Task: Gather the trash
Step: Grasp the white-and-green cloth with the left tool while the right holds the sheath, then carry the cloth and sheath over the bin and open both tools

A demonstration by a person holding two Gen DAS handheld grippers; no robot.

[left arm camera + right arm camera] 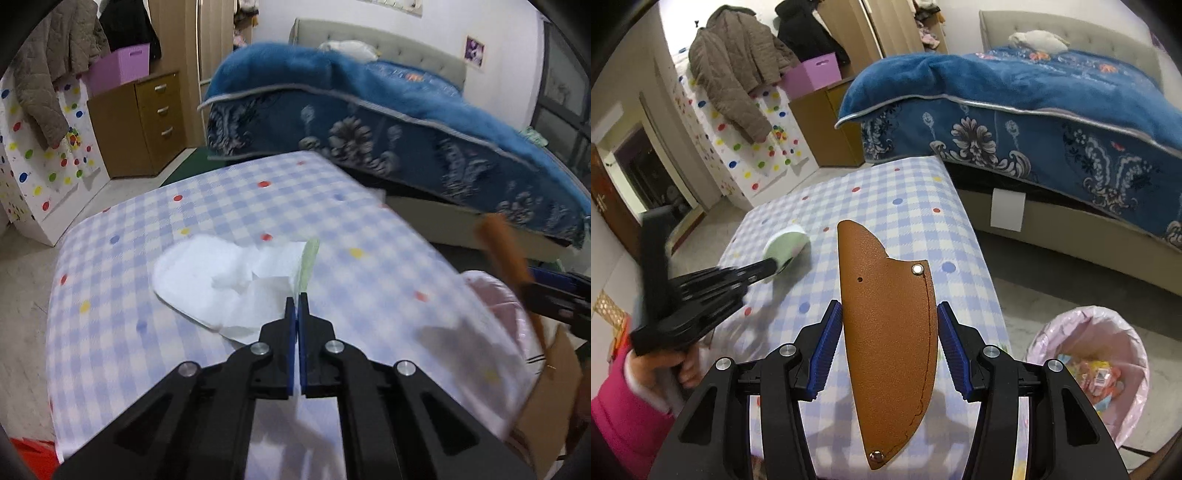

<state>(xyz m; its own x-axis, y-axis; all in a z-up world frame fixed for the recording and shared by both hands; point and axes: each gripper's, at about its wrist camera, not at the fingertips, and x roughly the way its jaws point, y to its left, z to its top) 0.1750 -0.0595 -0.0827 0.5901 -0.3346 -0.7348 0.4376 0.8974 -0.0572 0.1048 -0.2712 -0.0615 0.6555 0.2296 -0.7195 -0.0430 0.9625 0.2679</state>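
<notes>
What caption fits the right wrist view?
Right gripper clamps a brown leather knife sheath over the checkered tablecloth, pink-lined trash bin nearby.

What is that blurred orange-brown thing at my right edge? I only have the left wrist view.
Observer: A brown leather sheath with two rivets, held between the right gripper's blue pads.
Operator: Is there anything in the bin yet?
Observer: Yes. The pink-lined bin stands on the floor to the right of the table and holds colourful wrappers.
Operator: How does my pinched piece look from that side?
Observer: The left gripper is shut on a curled green-and-white pad, which appears lifted off the cloth.
</notes>
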